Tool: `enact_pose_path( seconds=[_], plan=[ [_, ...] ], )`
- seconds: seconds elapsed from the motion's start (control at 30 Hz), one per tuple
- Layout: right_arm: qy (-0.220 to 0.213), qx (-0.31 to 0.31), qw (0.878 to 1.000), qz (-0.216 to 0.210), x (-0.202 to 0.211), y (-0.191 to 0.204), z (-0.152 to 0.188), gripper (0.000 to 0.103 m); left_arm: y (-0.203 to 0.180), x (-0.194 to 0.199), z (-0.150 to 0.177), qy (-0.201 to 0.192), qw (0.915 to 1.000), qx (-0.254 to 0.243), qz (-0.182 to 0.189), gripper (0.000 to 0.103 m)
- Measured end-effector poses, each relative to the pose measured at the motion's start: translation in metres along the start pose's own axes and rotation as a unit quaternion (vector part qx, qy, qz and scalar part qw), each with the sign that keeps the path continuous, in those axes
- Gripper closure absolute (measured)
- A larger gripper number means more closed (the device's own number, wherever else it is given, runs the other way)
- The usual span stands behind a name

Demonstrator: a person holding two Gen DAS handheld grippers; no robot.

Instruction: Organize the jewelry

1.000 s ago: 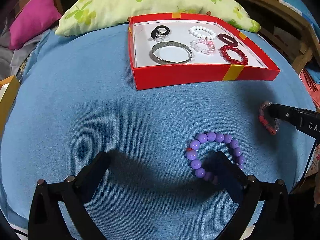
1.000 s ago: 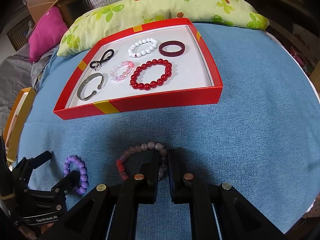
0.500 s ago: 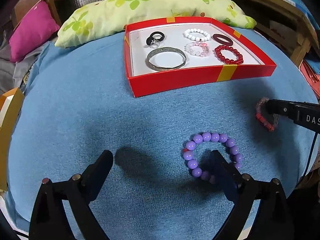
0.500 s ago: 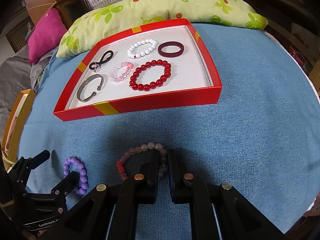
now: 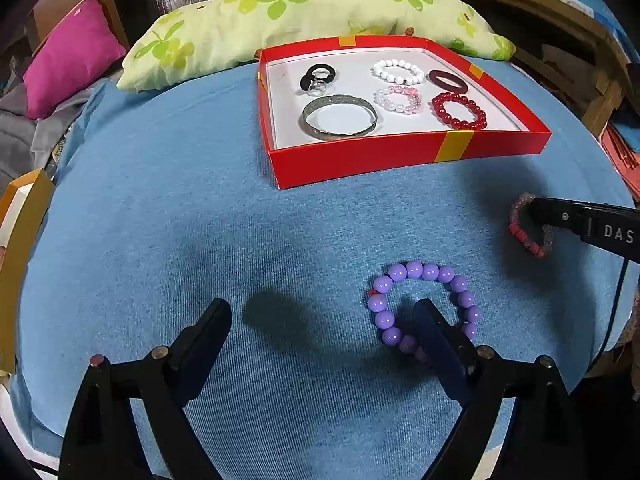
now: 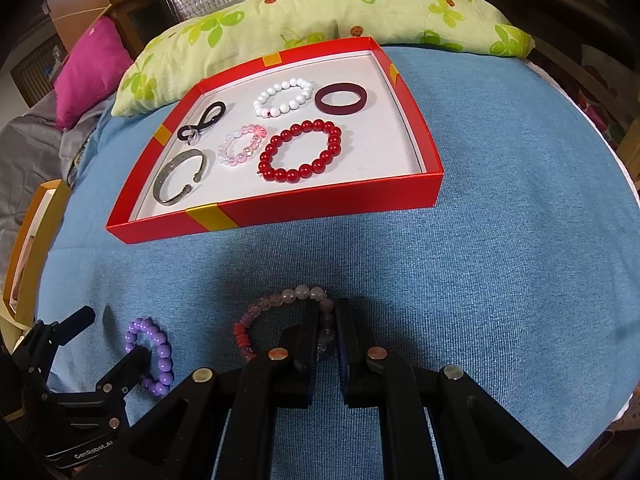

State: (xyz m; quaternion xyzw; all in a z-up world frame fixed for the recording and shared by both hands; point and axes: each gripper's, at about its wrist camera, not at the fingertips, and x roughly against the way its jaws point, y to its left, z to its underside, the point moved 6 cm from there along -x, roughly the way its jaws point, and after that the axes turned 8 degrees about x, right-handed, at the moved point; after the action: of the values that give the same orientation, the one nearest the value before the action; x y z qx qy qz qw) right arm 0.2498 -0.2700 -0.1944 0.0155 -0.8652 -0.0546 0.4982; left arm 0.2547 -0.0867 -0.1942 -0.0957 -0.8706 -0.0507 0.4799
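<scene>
A purple bead bracelet [image 5: 414, 270] [image 6: 160, 344] lies on the blue cloth. My left gripper [image 5: 320, 312] [image 6: 114, 334] stands over it with its jaws wide and closing; the right finger is planted inside the loop and the left finger is far off to the left, so no pad presses a bead. My right gripper [image 6: 326, 312] [image 5: 536, 210] is shut on the right side of a pink and red bead bracelet [image 6: 260, 308] [image 5: 520, 232] resting on the cloth. Beyond both stands the red box [image 5: 380, 156] [image 6: 320, 208].
Inside the box lie a silver bangle [image 5: 340, 120], a black ring piece [image 5: 318, 76], white beads [image 6: 284, 98], pale pink beads [image 6: 240, 148], red beads [image 6: 300, 152] and a dark maroon ring [image 6: 340, 100]. A green pillow [image 5: 280, 12], a magenta cushion [image 5: 68, 56] and a yellow box [image 5: 20, 220] border the cloth.
The left gripper's fingers have drawn a little closer together around the purple bracelet. The right gripper and its pink bracelet have stayed put.
</scene>
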Motion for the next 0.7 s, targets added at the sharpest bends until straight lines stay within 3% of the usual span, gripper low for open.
enact_pose_path(
  seconds=[0.27,0.37,0.7],
  plan=[
    [-0.001,0.002,1.0,0.001,0.001,0.0,0.0,0.092,0.006,0.01,0.004,-0.016,0.9996,-0.004,0.024,0.011],
    [-0.001,0.001,1.0,0.001,0.0,0.0,0.0,0.092,0.009,0.01,0.006,-0.018,0.9993,-0.004,0.033,0.024],
    [-0.006,0.003,1.0,0.007,0.0,0.001,-0.002,0.092,-0.011,0.01,0.004,-0.022,0.997,-0.02,0.072,0.027]
  ],
)
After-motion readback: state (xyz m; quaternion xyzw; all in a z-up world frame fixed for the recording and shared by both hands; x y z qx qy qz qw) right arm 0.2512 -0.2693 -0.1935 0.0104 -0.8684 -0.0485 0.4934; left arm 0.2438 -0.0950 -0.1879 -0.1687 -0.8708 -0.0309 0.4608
